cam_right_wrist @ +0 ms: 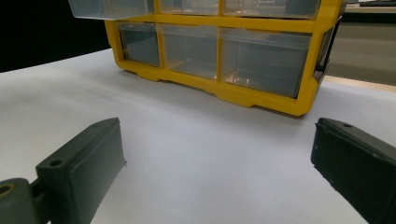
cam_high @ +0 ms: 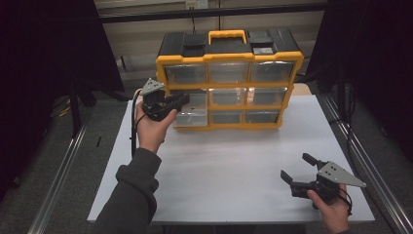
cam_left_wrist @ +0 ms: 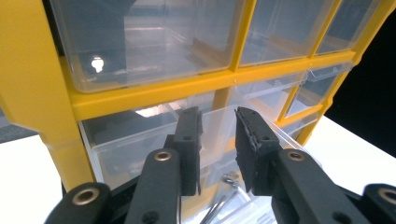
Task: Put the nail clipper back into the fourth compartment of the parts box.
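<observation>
High view: the yellow drawer cabinet (cam_high: 229,80) stands at the 12 o'clock side of the white table (cam_high: 234,165), with three rows of three clear drawers, a black top and a yellow carry handle (cam_high: 227,35). The bottom-left drawer (cam_high: 191,117) is pulled partly out of the frame toward the person; the other drawers sit flush.

The left tool (cam_high: 179,100) is held at about 10 o'clock on the table, at the cabinet's left front, pointing toward 3 o'clock into the pulled-out drawer. In the left gripper view the left tool (cam_left_wrist: 218,140) has its jaws partly closed, a narrow gap between the pads, with the clear front wall of the drawer (cam_left_wrist: 140,149) running through that gap. Whether the pads actually press the wall cannot be told. Thin metal parts (cam_left_wrist: 224,196) lie inside the drawer below the jaws. The left hand (cam_high: 152,127) grips the tool body, and a dark sleeve (cam_high: 131,195) enters from 6 o'clock.

The right tool (cam_high: 298,168) rests low at about 4 o'clock, near the table's front right corner, well apart from the cabinet. Its jaws are spread wide and hold nothing. In the right gripper view the right tool (cam_right_wrist: 219,163) frames bare table surface, with the cabinet's bottom drawer row (cam_right_wrist: 219,53) beyond. The right hand (cam_high: 331,209) holds it from 6 o'clock.

Dark curtains (cam_high: 44,73) flank the table at 9 and 3 o'clock.
</observation>
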Demonstrator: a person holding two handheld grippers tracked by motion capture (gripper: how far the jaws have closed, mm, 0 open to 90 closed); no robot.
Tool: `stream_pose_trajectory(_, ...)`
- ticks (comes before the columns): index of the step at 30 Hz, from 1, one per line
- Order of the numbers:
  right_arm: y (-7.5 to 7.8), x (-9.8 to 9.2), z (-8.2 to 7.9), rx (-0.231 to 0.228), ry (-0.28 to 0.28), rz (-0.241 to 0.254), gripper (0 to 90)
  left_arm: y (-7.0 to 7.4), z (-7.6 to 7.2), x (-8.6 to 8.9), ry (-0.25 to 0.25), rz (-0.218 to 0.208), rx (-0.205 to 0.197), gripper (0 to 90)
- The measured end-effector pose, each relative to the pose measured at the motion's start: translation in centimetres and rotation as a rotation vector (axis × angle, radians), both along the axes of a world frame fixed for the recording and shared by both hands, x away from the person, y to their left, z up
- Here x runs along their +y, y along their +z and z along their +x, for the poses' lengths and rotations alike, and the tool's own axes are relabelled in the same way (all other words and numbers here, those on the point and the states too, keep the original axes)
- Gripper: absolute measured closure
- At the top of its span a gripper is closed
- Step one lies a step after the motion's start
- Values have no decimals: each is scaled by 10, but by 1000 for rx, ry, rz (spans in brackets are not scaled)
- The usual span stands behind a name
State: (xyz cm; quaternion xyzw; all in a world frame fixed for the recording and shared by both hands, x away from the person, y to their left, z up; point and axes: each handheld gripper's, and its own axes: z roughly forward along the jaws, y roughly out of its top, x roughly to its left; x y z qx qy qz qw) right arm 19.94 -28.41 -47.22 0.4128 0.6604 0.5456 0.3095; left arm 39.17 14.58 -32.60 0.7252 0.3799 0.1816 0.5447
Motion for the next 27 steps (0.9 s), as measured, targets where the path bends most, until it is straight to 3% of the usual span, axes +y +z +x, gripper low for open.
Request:
stream_pose_trajectory(9, 0, 0, 0, 0, 1, -2, 21, 4, -6, 0, -23, -44, -14, 483)
stream_pose_trajectory(10, 0, 0, 0, 0, 0, 0, 21, 4, -7, 2, -32, -31, -23, 459)
stream_pose_trajectory(16, 0, 0, 0, 0, 4, -7, 21, 3, -13, 6, -54, -59, -73, 300)
stream_pose_trajectory(18, 0, 1, -1, 2, 5, -6, 21, 2, -17, 8, -68, -53, -86, 266)
stream_pose_trajectory(21, 0, 0, 0, -3, 2, -2, 21, 0, -22, 13, -77, -86, -102, 235)
stream_pose_trajectory(27, 0, 2, 1, -4, 4, -5, 21, -4, -36, 32, -88, -100, -111, 202)
